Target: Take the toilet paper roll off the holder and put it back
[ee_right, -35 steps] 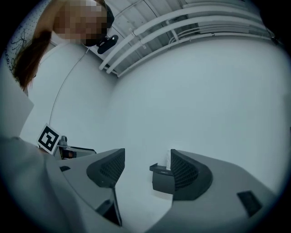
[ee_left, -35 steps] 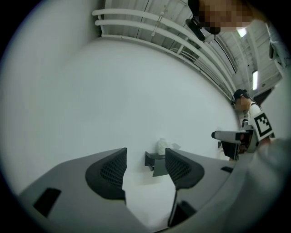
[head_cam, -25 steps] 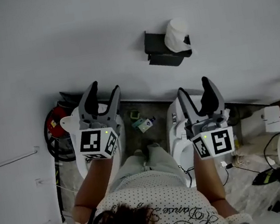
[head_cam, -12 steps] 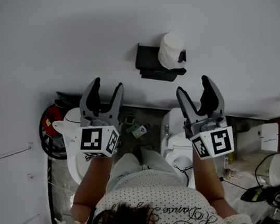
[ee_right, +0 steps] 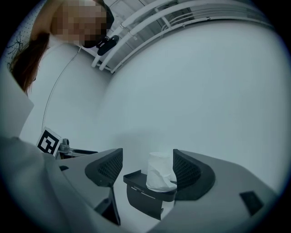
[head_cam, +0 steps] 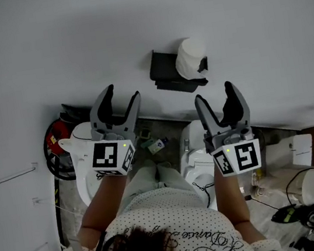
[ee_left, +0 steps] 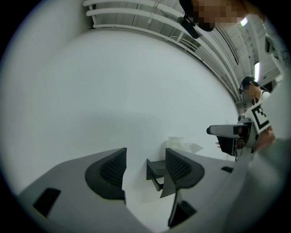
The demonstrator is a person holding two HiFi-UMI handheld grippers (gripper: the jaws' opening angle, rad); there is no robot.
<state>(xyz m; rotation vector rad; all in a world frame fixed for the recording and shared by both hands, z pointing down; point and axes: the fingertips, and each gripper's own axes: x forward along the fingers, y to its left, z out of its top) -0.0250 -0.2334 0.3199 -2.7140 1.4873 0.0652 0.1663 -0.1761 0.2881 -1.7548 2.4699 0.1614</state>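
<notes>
A white toilet paper roll (head_cam: 191,58) stands on end on a black wall holder (head_cam: 165,74). Both grippers point at the wall below it and touch nothing. My left gripper (head_cam: 121,95) is open, down and left of the holder. My right gripper (head_cam: 215,93) is open just below the roll; its jaws have just been opening with nothing between them. In the right gripper view the roll (ee_right: 160,172) and holder (ee_right: 144,193) show beyond the open gripper (ee_right: 148,170). The left gripper view has the holder (ee_left: 157,169) past its open gripper (ee_left: 145,169).
Beneath the holder is a white toilet (head_cam: 195,158). A white bin (head_cam: 85,163) and a red item (head_cam: 56,142) stand at the left. Small bottles (head_cam: 155,145) lie on the floor. Cables and gear (head_cam: 290,201) crowd the right.
Both grippers have moved toward the wall, and the holder with its roll now sits nearer to them in the head view. The roll has stayed on the holder.
</notes>
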